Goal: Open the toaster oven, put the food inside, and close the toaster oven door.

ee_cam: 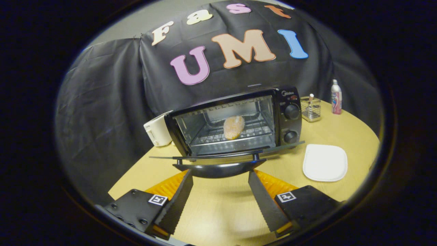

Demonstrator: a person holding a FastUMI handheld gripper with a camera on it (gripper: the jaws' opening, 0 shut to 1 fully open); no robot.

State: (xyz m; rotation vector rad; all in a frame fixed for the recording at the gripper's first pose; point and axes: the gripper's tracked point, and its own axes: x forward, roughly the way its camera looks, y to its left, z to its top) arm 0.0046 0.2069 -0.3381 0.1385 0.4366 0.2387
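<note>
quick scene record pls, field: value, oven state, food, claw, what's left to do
oven: on table, door folded down flat, open
food: on the rack inside oven
plate: bare, on table right of door
claw: open, fingers either side of door handle, gripping nothing
behind oven: white appliance on one side, wire caddy and bottle on the other
remaining: close door

A black toaster oven (239, 119) stands on the desk (218, 205), its glass door (222, 156) folded down flat. A round golden piece of food (234, 127) rests on the wire rack inside.
</note>
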